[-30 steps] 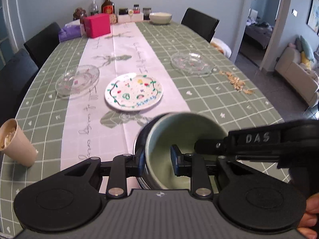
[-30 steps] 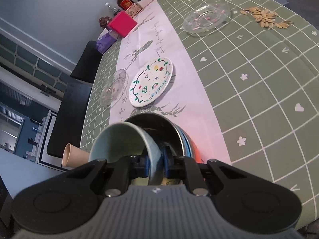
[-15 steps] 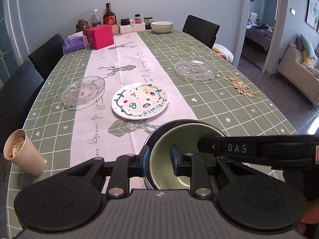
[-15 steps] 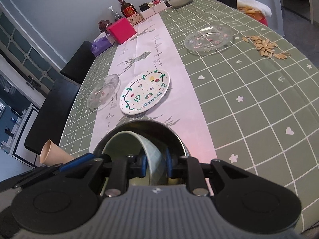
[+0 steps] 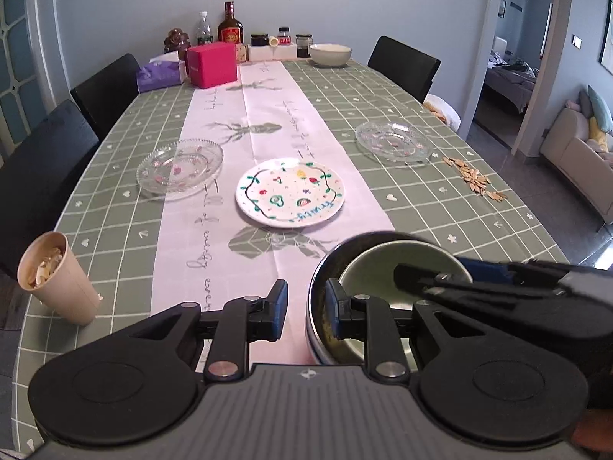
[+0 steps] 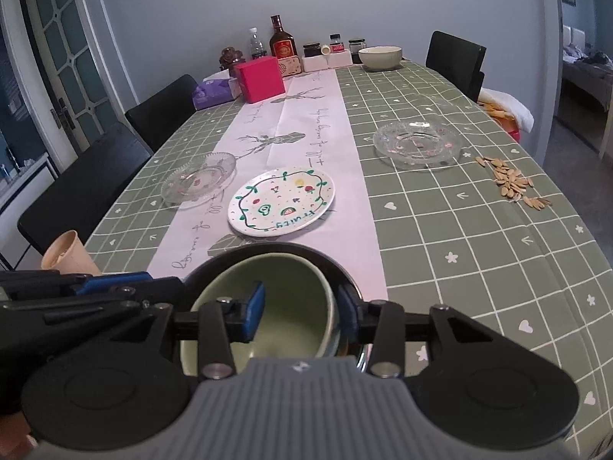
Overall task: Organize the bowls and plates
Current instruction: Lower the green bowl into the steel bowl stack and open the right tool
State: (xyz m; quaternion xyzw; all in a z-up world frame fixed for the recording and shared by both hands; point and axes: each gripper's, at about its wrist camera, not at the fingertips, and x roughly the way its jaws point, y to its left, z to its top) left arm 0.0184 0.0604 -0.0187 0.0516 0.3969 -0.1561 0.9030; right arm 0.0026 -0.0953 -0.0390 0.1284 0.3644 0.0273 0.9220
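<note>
Nearest to you, your left claw straddles the left rim of the dark bowl, one pad outside and one inside; whether the pads press on the rim you cannot tell from either view. Your right claw is opening: its left pad hangs inside the green bowl, its right pad stands outside that bowl's right wall, and neither pad presses on it. The green bowl sits tilted inside the dark bowl, at the near edge of the table, on the pale runner.

At the near left stands a paper cup filled with scraps. Just beyond the bowls lies the painted plate on the runner. To its left, close by, rests a glass dish; a second glass dish lies farther off on the right, with a scatter of seeds near it.

At the far end stand a white bowl, a pink box, a purple tissue pack, bottles and small jars. Dark chairs line the left side.
</note>
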